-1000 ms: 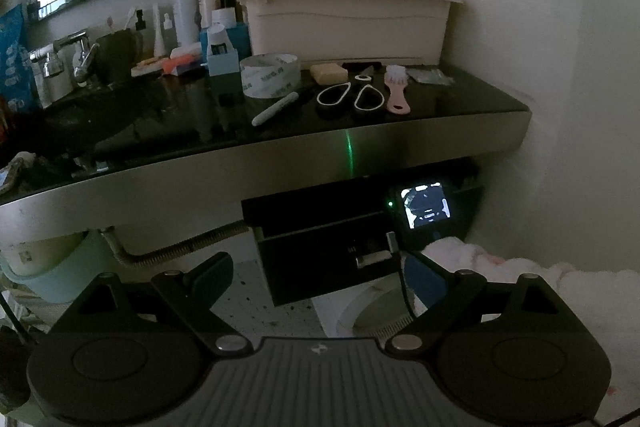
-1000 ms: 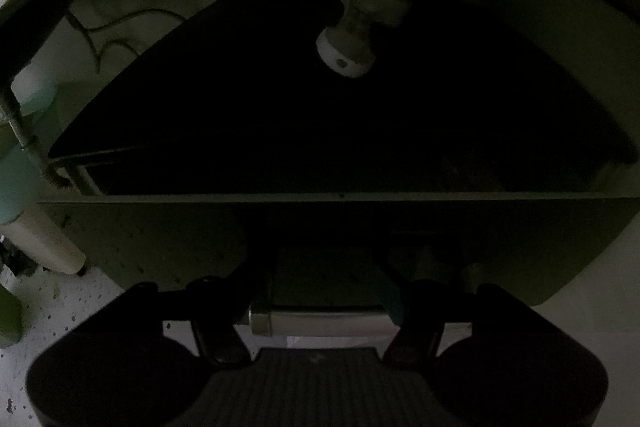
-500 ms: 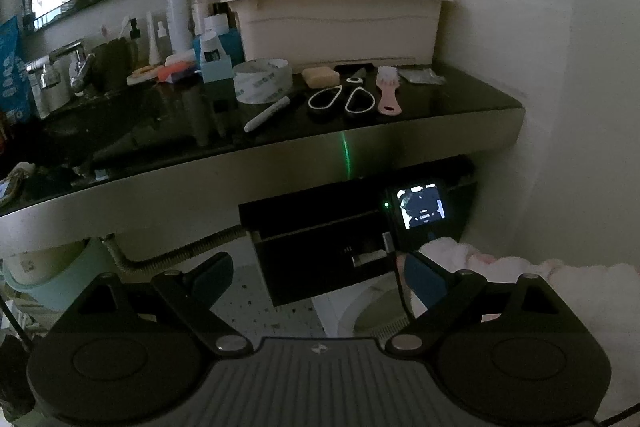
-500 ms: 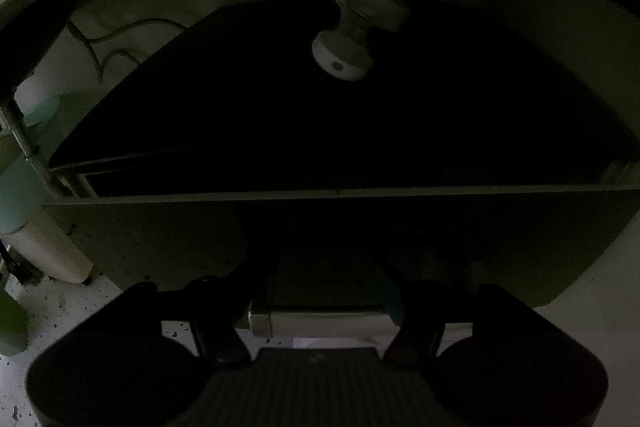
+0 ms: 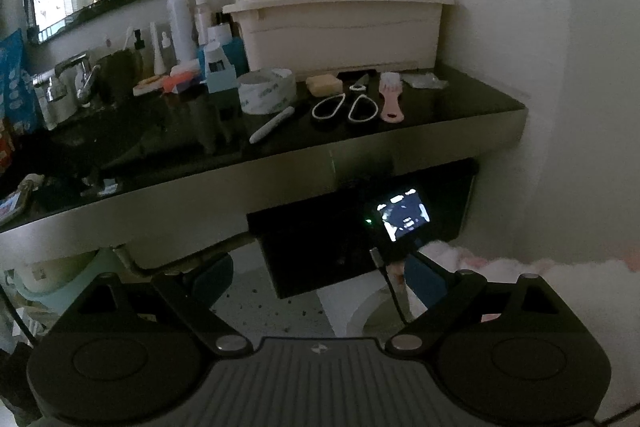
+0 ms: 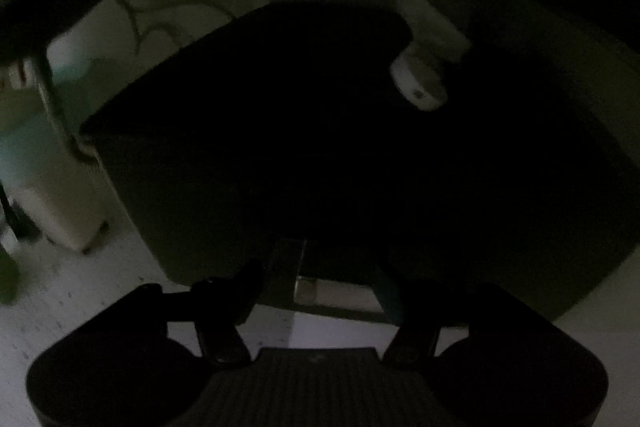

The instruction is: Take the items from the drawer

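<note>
A black drawer (image 5: 320, 251) hangs under the dark counter (image 5: 400, 131) and is pulled out. In the left wrist view my right gripper's lit camera screen (image 5: 404, 214) sits at the drawer front. My left gripper (image 5: 316, 277) is open and empty, held back from the drawer, below the counter. In the right wrist view my right gripper (image 6: 320, 287) is close to the drawer front, its fingers either side of the metal handle (image 6: 332, 293). The drawer's inside (image 6: 320, 155) is too dark to show any items.
On the counter lie scissors (image 5: 346, 105), a pink brush (image 5: 390, 95), a soap bar (image 5: 324, 85), a tape roll (image 5: 266, 91), a white pen (image 5: 272, 125) and a beige dish bin (image 5: 340, 27). A sink tap (image 5: 76, 79) is left. A white knob (image 6: 420, 83) hangs over the drawer.
The left gripper has drifted left and back, so the counter appears shifted right. The right gripper has swung; the view is blurred and the drawer front looks turned and further out.
</note>
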Demonstrator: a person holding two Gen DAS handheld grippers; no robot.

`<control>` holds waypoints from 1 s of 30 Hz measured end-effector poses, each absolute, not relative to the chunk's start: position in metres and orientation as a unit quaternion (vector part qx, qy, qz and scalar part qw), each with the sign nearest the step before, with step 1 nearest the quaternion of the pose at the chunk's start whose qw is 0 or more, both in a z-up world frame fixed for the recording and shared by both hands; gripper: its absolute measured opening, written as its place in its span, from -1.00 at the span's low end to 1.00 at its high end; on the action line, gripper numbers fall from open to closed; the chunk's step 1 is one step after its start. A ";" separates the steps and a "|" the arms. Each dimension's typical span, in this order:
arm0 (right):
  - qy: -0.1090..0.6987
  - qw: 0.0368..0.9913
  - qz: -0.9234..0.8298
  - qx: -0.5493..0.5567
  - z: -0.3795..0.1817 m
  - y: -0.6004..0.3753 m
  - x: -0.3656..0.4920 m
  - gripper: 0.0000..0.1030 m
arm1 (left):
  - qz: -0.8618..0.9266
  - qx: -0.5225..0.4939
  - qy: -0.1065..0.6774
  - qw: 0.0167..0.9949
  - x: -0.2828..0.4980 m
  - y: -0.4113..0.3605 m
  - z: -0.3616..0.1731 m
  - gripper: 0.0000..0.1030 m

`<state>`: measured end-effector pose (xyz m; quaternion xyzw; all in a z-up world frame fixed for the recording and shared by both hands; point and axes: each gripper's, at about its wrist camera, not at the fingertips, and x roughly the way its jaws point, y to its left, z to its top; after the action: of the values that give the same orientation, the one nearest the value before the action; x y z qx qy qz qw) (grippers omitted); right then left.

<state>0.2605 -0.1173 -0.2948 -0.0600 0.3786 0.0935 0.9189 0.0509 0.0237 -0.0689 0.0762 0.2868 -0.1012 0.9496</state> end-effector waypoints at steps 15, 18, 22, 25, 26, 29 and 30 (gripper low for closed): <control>0.310 0.947 0.077 -0.042 -0.184 -0.169 0.188 0.60 | -0.107 0.059 0.302 0.946 0.067 0.020 -0.063 0.82; 0.313 0.947 0.066 -0.042 -0.165 -0.175 0.176 0.60 | -0.107 0.062 0.312 0.942 0.071 0.014 -0.063 0.82; 0.298 0.952 0.057 -0.045 -0.137 -0.177 0.142 0.60 | -0.104 0.059 0.322 0.939 0.071 0.007 -0.063 0.90; 0.299 0.950 0.041 -0.075 -0.115 -0.173 0.123 0.60 | -0.103 0.053 0.326 0.938 0.068 0.004 -0.061 0.98; 0.308 0.947 0.036 -0.080 -0.109 -0.173 0.120 0.60 | -0.103 0.051 0.328 0.938 0.067 0.003 -0.060 0.98; 0.336 0.940 0.032 -0.053 -0.092 -0.188 0.108 0.60 | -0.104 0.047 0.329 0.938 0.064 0.003 -0.055 0.98; 0.345 0.937 0.033 -0.038 -0.087 -0.195 0.103 0.60 | -0.103 0.047 0.328 0.938 0.063 0.003 -0.052 0.98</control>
<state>0.1028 -0.1950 -0.0868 -0.0377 0.3454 0.0332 0.9371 0.0627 0.0029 -0.0522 0.0469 0.3277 -0.1030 0.9380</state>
